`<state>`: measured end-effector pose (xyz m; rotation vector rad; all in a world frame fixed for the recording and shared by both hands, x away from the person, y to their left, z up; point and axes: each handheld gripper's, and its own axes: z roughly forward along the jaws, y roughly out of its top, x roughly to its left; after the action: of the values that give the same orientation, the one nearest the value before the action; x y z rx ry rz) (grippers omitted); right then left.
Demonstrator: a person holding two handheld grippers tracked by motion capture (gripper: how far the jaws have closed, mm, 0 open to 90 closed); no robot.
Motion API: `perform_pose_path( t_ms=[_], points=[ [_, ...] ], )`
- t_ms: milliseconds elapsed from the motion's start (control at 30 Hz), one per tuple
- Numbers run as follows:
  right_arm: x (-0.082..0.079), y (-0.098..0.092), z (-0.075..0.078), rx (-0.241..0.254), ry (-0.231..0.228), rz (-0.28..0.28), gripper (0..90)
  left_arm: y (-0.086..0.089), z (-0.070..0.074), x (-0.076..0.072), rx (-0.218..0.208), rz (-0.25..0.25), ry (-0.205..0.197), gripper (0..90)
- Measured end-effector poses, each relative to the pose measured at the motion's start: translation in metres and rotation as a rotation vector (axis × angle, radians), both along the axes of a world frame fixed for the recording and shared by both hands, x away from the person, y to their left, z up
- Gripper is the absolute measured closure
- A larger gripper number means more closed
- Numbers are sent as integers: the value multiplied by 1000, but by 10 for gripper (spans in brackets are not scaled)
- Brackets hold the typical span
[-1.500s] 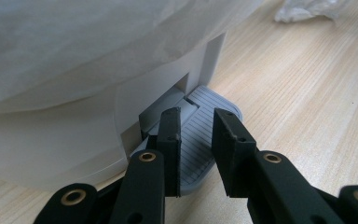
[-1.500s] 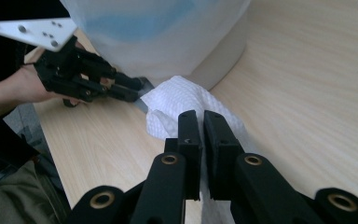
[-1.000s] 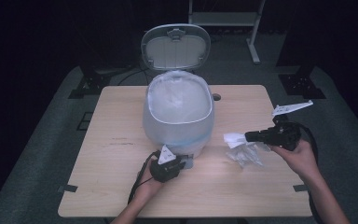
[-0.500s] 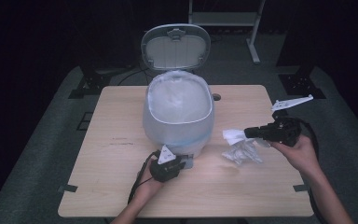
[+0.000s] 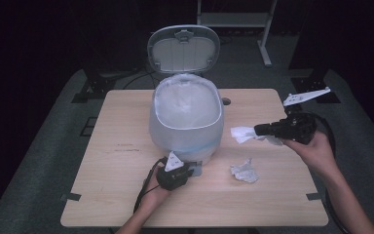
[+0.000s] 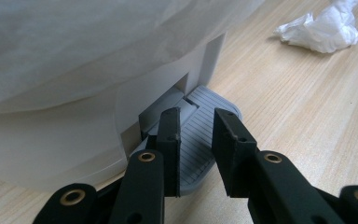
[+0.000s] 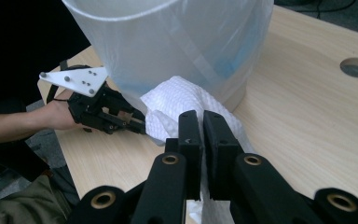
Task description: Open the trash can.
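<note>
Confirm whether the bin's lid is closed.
No, the lid stands upright behind the bin, whose bag-lined mouth is open.

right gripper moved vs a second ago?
Yes. In the high view the right gripper, shut on a white paper towel, has risen off the table and away from the crumpled wad, toward the bin.

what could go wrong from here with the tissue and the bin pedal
1. The left gripper presses the grey pedal with its tips; a slip might drop the open lid.
2. The paper towel hangs loosely from the right gripper, beside the bin; it may snag the liner rim or fall outside.
</note>
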<state>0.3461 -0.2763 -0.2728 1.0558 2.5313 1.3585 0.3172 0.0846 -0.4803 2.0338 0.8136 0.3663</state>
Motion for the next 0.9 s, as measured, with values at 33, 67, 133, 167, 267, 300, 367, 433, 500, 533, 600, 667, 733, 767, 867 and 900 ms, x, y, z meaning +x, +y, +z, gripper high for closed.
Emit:
perform_pose_path(
  t_ms=[33,67,133,167,267,300,367,433,500,533,600,667,733,767,867,900],
  points=[
    [0,1,3,-1,-1,1,855,0,0,0,0,0,0,725],
    [1,2,7,-1,-5,3,856,0,0,0,0,0,0,725],
    [1,3,13,-4,-11,5,856,0,0,0,-1,0,1,725],
    [1,4,15,-4,-12,4,858,0,0,0,-1,0,2,725],
    [1,7,25,-7,-27,10,858,0,0,0,0,0,1,725],
    [1,8,28,-7,-29,10,858,0,0,0,0,0,1,725],
    [1,10,34,-9,-38,13,858,0,0,0,3,-1,1,725],
    [0,11,39,-12,-43,16,858,0,0,0,4,-1,1,725],
    [1,13,44,-10,-49,18,858,0,0,0,6,-1,2,725],
    [1,13,46,-10,-50,18,858,0,0,0,6,-1,1,725],
    [1,15,49,-8,-56,22,858,0,0,0,5,-1,2,725],
    [2,16,53,-7,-63,26,859,0,0,0,5,-1,2,725],
    [3,18,57,-4,-63,30,858,0,0,0,4,0,0,725],
    [3,18,58,-4,-61,28,858,0,0,0,4,0,0,725],
    [3,20,65,6,-67,32,858,0,0,0,3,-1,1,725],
    [3,20,66,6,-68,32,858,0,0,0,3,0,1,725]
  ],
)
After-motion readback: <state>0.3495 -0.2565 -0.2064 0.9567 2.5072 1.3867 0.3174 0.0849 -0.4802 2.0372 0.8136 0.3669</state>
